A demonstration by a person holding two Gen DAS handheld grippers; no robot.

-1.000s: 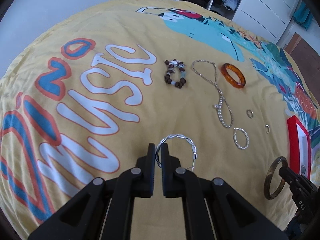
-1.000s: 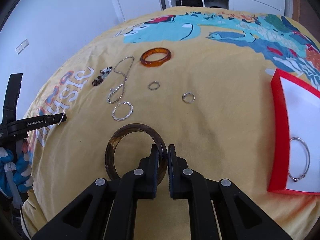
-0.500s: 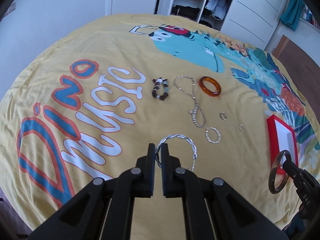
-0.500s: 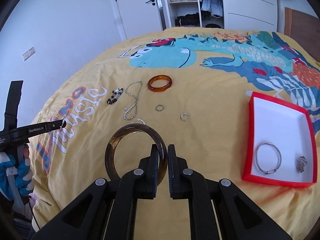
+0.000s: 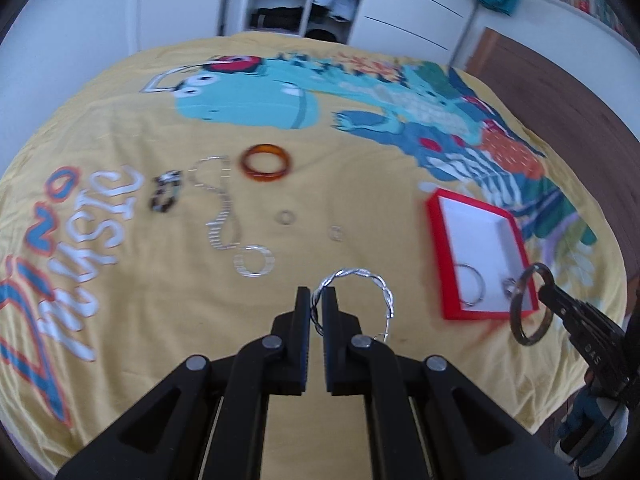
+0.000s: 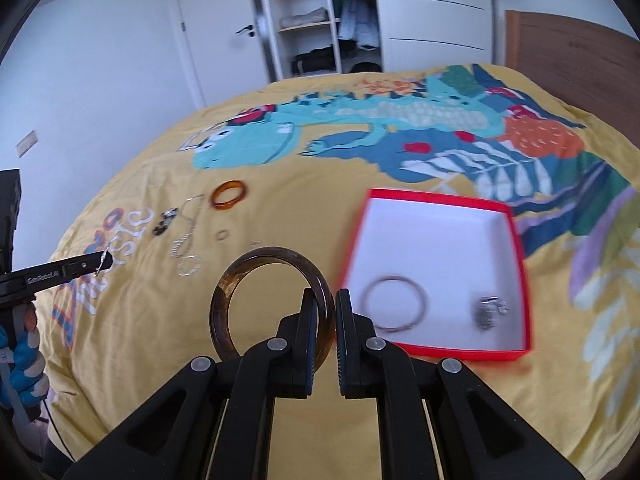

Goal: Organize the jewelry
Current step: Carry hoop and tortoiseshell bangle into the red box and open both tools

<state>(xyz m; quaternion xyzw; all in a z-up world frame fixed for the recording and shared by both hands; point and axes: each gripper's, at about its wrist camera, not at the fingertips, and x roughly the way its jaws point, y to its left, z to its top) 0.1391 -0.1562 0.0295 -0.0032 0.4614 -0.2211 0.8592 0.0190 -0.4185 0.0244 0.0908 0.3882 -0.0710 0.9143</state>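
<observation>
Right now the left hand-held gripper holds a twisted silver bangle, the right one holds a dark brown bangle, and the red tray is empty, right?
Not quite: the red tray is not empty. The right wrist view shows a thin silver hoop and a small silver piece lying in it. The rest stands: the left hand-held gripper pinches the twisted silver bangle, and the right hand-held gripper the dark brown bangle.

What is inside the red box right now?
The red box holds a thin silver bangle and a small silver piece, too blurred to identify. The right gripper covers only its near left corner.
</observation>
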